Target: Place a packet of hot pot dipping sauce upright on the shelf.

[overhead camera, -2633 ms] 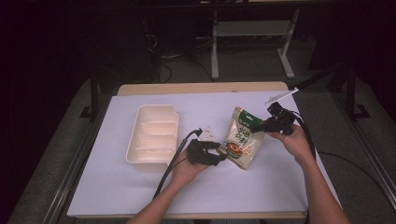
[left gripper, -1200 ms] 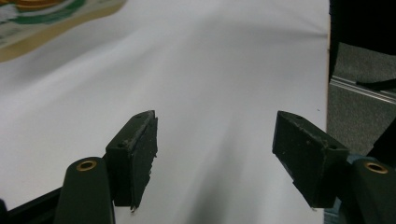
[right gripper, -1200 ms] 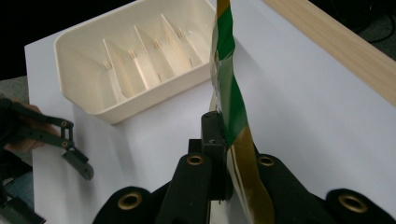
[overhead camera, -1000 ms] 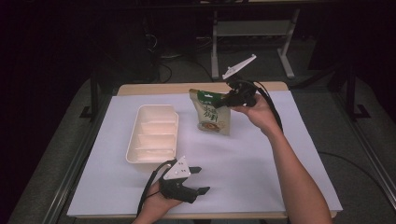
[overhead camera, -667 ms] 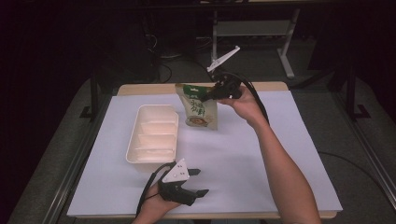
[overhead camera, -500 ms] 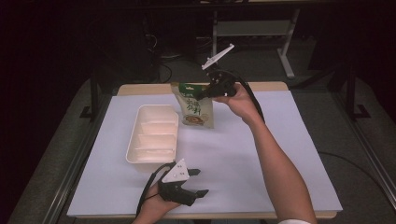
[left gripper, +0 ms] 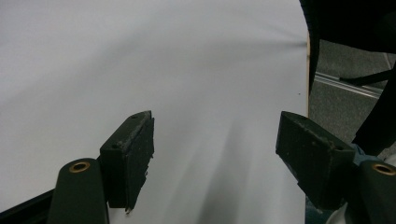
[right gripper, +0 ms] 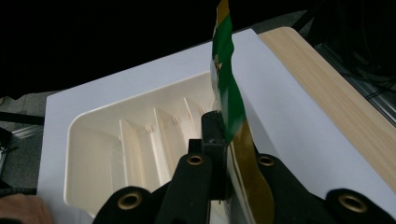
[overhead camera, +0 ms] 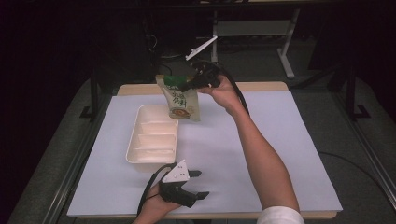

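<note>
A green and tan snack pouch [overhead camera: 180,98] hangs upright in the air over the far end of a white divided tray [overhead camera: 133,140]. My right gripper [overhead camera: 187,86] is shut on the pouch's top edge. In the right gripper view the pouch [right gripper: 227,93] is pinched edge-on between the jaws [right gripper: 219,135], with the tray [right gripper: 93,149] below. My left gripper [overhead camera: 201,184] rests at the table's near edge, in front of the tray. Its jaws [left gripper: 212,154] have just been opening and stand wide apart over bare white sheet, with nothing between them.
A white sheet [overhead camera: 261,140] covers the table, and a wooden strip [overhead camera: 261,86] shows along its far edge. A metal stand [overhead camera: 285,56] and cables lie on the dark floor behind. The tray's compartments hold nothing. The person's right forearm [overhead camera: 261,158] crosses the table's middle.
The right gripper has carried the pouch leftward and a little upward, from the far middle of the table to above the tray's far end. The left hand stays at the near edge.
</note>
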Demonstrator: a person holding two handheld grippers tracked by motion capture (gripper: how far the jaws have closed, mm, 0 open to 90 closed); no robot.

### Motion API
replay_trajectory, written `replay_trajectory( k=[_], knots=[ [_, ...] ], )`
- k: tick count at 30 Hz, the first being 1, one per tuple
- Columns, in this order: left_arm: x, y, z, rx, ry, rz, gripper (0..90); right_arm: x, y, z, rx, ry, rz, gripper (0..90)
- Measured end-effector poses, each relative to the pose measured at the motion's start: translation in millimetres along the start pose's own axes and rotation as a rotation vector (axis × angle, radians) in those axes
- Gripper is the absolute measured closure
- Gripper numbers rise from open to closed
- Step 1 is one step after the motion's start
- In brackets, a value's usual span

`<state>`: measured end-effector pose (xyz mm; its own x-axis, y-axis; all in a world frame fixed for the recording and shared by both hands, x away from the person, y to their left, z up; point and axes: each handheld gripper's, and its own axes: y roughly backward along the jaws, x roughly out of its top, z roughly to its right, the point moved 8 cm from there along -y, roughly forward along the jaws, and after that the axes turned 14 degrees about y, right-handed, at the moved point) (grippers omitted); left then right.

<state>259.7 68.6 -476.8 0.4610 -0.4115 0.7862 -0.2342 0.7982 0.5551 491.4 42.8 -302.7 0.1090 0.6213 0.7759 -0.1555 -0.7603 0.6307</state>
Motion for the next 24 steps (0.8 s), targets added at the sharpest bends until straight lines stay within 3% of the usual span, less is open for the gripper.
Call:
replay_trajectory(
  k=[12, 24],
  knots=[
    [0.4, 3.0, -1.4, 0.004, -0.008, 0.01, 27.2, 20.8, -39.4, 2.7, 0.036, 0.018, -0.018, 89.4],
    [-1.5, 2.3, -1.6, 0.006, -0.028, -0.003, 27.0, 21.0, -68.4, 12.0, 0.033, 0.003, -0.032, 89.4]
  ],
)
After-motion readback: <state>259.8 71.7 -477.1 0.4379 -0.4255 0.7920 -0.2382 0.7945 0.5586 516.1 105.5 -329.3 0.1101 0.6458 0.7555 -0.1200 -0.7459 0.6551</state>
